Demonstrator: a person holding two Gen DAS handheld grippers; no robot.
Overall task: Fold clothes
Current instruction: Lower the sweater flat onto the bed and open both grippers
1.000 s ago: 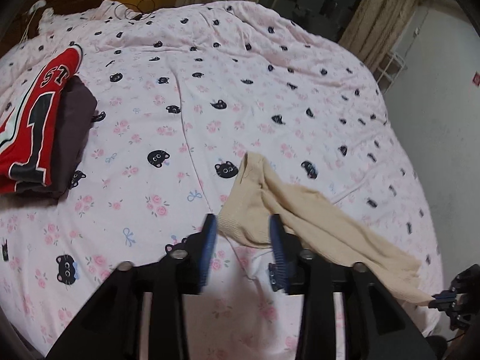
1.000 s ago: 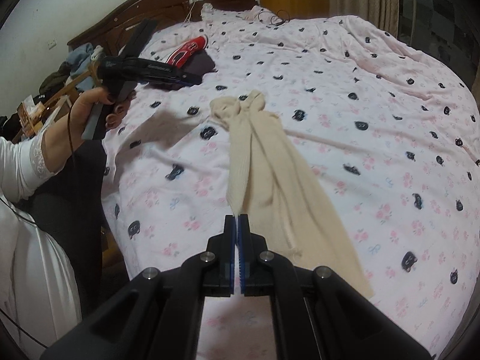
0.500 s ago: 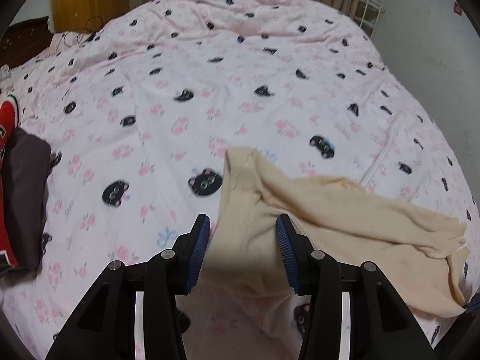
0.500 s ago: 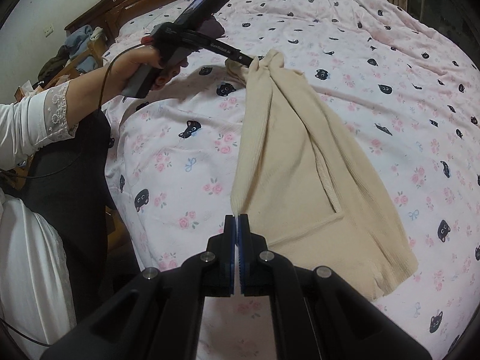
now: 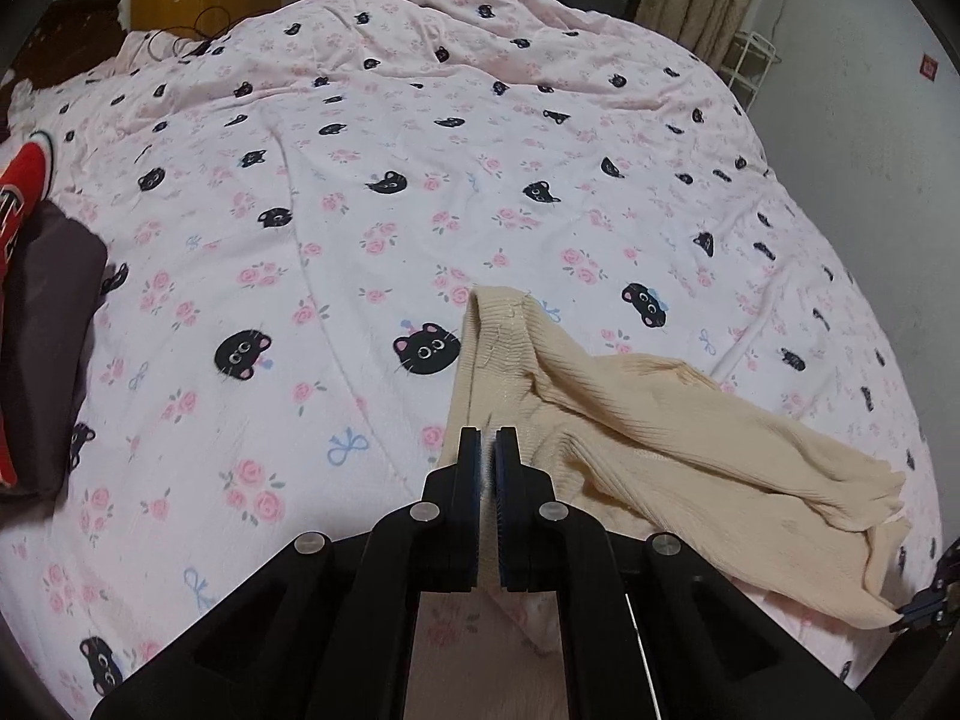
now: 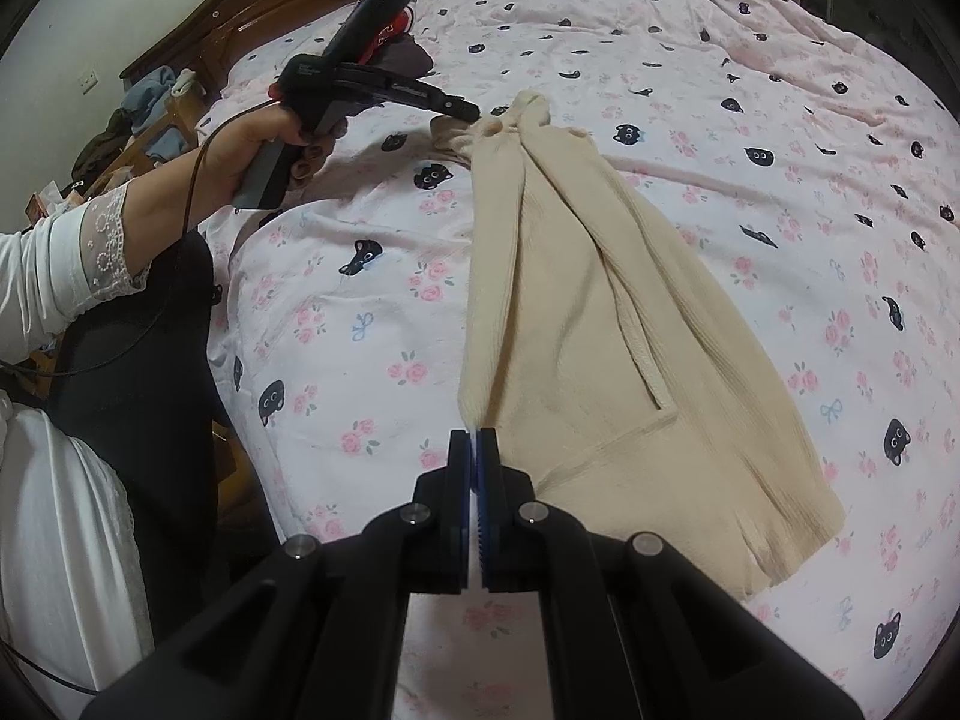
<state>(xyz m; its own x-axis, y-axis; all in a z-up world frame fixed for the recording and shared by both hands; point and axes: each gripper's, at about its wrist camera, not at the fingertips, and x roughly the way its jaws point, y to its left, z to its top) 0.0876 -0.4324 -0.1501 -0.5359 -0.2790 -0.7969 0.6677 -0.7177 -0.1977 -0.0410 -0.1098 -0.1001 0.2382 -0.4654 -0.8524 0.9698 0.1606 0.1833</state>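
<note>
A cream ribbed garment (image 5: 660, 420) (image 6: 600, 312) is stretched across the pink cat-print bed. My left gripper (image 5: 487, 438) is shut on one end of it. From the right wrist view that same gripper (image 6: 471, 114) pinches the bunched far end. My right gripper (image 6: 474, 441) is shut on the near edge of the cloth, which hangs taut between the two. In the left wrist view the right gripper's tip (image 5: 936, 594) shows at the garment's far corner.
A folded stack, red jersey (image 5: 15, 198) over a dark garment (image 5: 42, 336), lies at the bed's left side. A person's hand (image 6: 270, 132) and white lace sleeve (image 6: 72, 264) hold the left gripper. A wooden headboard (image 6: 252, 6) and cluttered furniture stand beyond.
My left gripper went from open around the garment's end to shut on it. The garment has been lifted and pulled straighter between both grippers.
</note>
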